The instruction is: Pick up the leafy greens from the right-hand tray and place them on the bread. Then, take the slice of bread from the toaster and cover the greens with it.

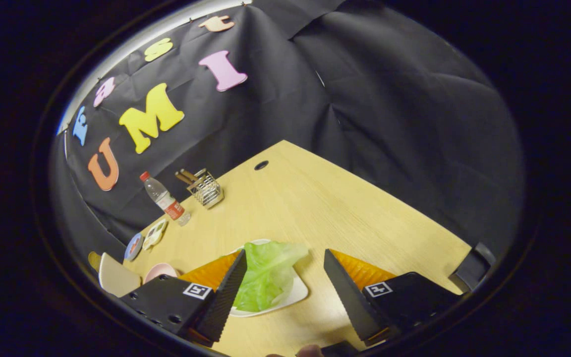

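Tool (283, 258) agape, leafy greens (264, 273) between.

No readable txt or nos. on the table things. Bottle (165, 199) has a red label, print too small to make out. Gripper (285, 255), fingers spread wide w/ leafy greens (265, 272) btw them nr the left one, has a square b/w code tag (198, 291) on each finger mount: pattern only, no letters

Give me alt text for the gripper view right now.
The gripper is open above a white tray holding a lettuce leaf that lies between its fingers, untouched. Beyond, a water bottle and wire basket stand on the wooden table.
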{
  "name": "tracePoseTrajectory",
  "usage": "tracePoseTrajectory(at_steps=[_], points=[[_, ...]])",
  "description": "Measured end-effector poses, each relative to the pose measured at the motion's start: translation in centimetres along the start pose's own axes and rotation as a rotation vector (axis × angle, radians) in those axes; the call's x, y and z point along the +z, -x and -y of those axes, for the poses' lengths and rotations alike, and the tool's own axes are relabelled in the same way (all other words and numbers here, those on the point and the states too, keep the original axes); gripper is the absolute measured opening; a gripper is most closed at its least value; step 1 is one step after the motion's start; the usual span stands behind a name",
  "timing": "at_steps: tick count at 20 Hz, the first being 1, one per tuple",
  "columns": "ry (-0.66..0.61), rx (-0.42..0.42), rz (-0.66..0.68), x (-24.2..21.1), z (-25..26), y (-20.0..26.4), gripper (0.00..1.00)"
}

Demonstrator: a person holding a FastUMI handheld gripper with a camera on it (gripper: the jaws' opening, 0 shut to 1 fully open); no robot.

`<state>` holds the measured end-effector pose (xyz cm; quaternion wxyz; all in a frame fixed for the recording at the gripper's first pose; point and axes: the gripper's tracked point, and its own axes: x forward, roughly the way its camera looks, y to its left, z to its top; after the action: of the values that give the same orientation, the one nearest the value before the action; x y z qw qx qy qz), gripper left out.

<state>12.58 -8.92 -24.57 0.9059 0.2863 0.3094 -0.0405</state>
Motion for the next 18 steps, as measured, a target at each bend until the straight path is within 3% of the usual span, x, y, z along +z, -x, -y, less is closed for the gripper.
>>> tracePoseTrajectory(at_steps=[4,6,7,13,15,18], points=[[-0.066,0.013,-0.05,-0.3,-0.2,-1.9,0.93],[-0.104,-0.004,-0.064,-0.3,0.3,-2.9,0.77],[-0.107,-0.007,-0.066,-0.4,0.2,-3.3,0.77],[-0.174,-0.05,-0.066,0.2,1.6,-4.4,0.16],[-0.169,-0.023,-0.057,0.7,1.2,-3.7,0.01],[-0.142,0.033,-0.016,2.1,0.0,-2.3,0.0]])
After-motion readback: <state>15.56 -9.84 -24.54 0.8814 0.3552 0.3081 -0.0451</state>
